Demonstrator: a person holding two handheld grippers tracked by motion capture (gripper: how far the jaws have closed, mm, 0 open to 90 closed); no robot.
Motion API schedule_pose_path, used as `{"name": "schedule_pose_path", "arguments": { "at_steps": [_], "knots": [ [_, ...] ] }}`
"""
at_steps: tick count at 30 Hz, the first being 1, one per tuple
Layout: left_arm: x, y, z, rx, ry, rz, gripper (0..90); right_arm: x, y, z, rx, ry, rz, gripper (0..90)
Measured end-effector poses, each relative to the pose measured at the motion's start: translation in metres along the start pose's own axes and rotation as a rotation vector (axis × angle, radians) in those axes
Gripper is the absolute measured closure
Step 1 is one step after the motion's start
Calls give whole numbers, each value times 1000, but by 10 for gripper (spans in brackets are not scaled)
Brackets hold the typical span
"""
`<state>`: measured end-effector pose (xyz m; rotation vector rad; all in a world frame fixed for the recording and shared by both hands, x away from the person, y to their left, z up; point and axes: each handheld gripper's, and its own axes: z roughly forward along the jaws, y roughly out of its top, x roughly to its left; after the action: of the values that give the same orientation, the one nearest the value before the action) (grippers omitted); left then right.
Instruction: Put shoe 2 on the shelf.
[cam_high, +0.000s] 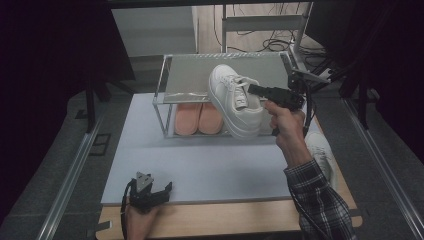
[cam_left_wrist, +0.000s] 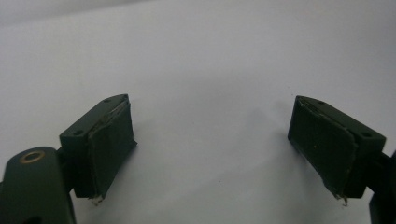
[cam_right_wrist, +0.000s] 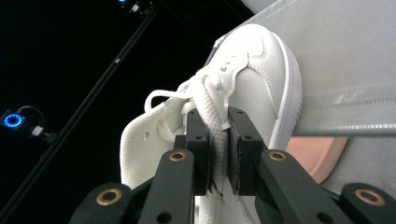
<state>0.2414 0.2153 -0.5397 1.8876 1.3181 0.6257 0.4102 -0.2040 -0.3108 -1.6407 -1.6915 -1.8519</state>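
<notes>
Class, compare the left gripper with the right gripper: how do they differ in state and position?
The left gripper is open with nothing between its jaws; the right gripper is shut on the white sneaker. The left gripper sits low at the table's near edge; the right gripper is raised by the shoe rack. Both have black jaws.

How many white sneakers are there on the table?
2. One white sneaker is held tilted in front of the rack by the right hand-held gripper, clamped on its tongue. The second sneaker lies at the table's right, partly hidden behind the forearm. More could be hidden.
</notes>
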Motion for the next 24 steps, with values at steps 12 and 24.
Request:
{"name": "schedule_pose_path", "arguments": {
  "at_steps": [12, 24],
  "knots": [
    [0, 0, 0, 0, 0, 0, 140, -8, 16, 35, -16, -40, 21, 800],
    [0, 0, 0, 0, -1, -1, 140, -5, 30, 78, -22, -82, -4, 786]
  ]
}}
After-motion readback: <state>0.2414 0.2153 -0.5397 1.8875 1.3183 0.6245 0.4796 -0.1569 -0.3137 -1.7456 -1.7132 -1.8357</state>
